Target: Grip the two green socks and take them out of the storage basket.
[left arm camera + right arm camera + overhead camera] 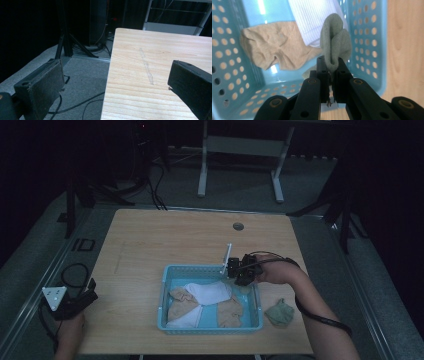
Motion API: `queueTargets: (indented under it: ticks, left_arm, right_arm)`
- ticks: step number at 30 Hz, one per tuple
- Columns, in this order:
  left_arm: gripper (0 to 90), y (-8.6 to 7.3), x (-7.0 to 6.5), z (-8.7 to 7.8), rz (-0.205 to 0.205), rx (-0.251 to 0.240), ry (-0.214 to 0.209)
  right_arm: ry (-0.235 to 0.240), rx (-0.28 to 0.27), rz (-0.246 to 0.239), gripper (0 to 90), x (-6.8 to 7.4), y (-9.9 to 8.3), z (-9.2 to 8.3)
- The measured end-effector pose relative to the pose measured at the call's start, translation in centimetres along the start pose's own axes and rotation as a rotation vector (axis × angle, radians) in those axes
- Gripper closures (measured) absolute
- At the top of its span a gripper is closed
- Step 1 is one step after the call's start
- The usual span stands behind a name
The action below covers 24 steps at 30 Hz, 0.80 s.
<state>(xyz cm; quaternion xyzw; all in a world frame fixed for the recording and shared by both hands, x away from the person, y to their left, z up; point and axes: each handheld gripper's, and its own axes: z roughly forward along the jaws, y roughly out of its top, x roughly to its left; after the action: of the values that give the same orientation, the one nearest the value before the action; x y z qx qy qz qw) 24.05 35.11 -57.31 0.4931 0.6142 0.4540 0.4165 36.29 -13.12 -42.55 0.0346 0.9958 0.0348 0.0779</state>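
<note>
table (150, 235): matt wood | basket (367, 37): glossy plastic | sock (335, 42): knit cloth, seemingly

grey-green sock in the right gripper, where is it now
The grey-green sock is pinched in the right gripper, hanging over the right end of the perforated blue plastic basket, just beside the white ribbed sock.

A light wooden table (165, 235) stands on a grey floor (235, 185). On its near half, a little right of the middle, sits a blue perforated basket (163, 295). Just right of the basket, near the table's near right corner, a small green sock (280, 312) lies on the wood. A round grommet hole (238, 226) is set in the top near the far edge. A faint pale streak (147, 67) runs across the left part of the table.
</note>
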Motion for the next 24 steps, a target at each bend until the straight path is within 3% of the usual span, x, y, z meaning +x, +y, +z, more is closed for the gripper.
queueTargets:
  ticks: [9,17,24]
  left_arm:
    - [0.7,0.0,0.0,0.0,-0.004,-0.001,0.000]
    - [0.7,0.0,0.0,0.0,-0.001,0.000,0.001]
    - [0.7,0.0,0.0,0.0,0.001,0.001,0.002]
  right_arm:
    - [-0.066,-0.051,0.005,85.2,0.2,-0.5,-4.3]
    - [-0.063,-0.081,0.032,85.3,0.0,-2.2,-6.4]
    - [-0.087,-0.092,0.073,85.3,-0.3,-4.2,-8.0]
